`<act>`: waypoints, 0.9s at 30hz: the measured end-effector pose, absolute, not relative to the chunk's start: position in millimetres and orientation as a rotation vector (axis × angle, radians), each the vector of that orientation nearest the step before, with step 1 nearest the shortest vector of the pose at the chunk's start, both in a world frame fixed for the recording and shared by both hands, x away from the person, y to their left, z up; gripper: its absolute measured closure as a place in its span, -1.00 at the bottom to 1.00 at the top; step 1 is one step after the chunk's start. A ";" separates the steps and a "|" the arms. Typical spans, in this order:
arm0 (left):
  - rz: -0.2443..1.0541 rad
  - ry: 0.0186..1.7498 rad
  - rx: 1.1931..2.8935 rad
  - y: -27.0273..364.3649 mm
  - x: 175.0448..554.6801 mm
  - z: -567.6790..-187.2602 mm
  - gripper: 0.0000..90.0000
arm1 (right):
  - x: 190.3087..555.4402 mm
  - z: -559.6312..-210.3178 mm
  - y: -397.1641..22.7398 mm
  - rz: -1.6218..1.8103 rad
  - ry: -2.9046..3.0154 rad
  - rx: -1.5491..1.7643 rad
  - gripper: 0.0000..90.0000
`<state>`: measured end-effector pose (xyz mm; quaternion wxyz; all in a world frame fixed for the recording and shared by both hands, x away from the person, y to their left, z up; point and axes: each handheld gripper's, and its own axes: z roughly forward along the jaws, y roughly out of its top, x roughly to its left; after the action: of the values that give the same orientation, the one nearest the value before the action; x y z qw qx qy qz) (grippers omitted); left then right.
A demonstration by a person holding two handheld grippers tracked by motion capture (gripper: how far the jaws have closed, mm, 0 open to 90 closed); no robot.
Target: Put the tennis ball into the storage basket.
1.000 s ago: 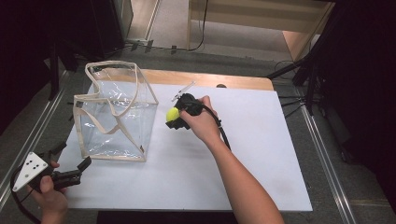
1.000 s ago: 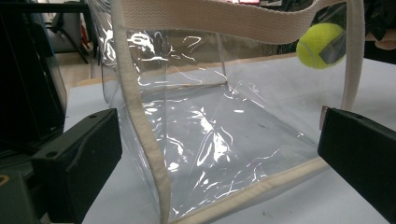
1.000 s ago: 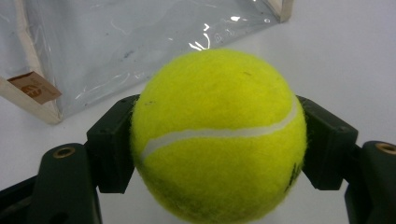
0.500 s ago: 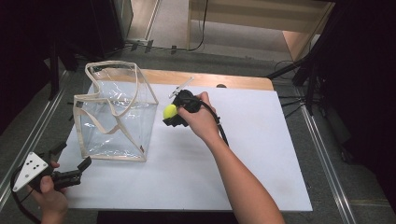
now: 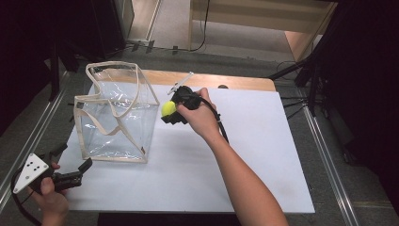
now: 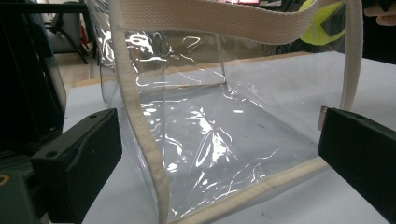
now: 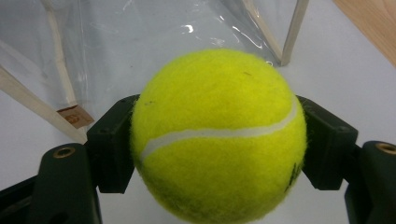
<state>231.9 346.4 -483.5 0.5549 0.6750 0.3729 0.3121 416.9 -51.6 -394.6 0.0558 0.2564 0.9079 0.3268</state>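
A yellow tennis ball (image 5: 168, 108) (image 7: 218, 135) is clamped between the black jaws of my right gripper (image 5: 170, 111) (image 7: 219, 144), held in the air just right of the clear plastic bag (image 5: 115, 113). The bag stands upright on the white table (image 5: 254, 141), open at the top, with cream webbing edges and handles (image 6: 140, 116). My left gripper (image 5: 70, 167) rests at the table's front left corner, jaws wide apart and bare, pointing at the bag's near corner (image 6: 205, 154).
A wooden strip (image 5: 235, 81) runs along the table's far edge. Metal rails (image 5: 324, 150) flank the table on both sides. Dark stands and cables crowd the floor at the back right.
My right gripper has risen with the ball and drifted slightly left toward the bag's upper edge. The left gripper and bag have stayed put.
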 end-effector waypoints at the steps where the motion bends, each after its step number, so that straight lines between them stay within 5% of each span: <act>1: 0.737 0.881 1.598 346.6 231.9 -483.4 -1.00 | 416.9 -393.3 -51.2 0.988 2.752 0.778 -0.48; 27: 0.733 0.879 1.595 345.8 231.7 -483.3 -1.00 | 420.8 -366.2 -38.1 1.025 2.753 0.715 -0.47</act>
<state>231.7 345.8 -483.3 0.5555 0.6756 0.3722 0.3105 420.8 -38.1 -366.2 0.0592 0.2361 0.9089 0.3386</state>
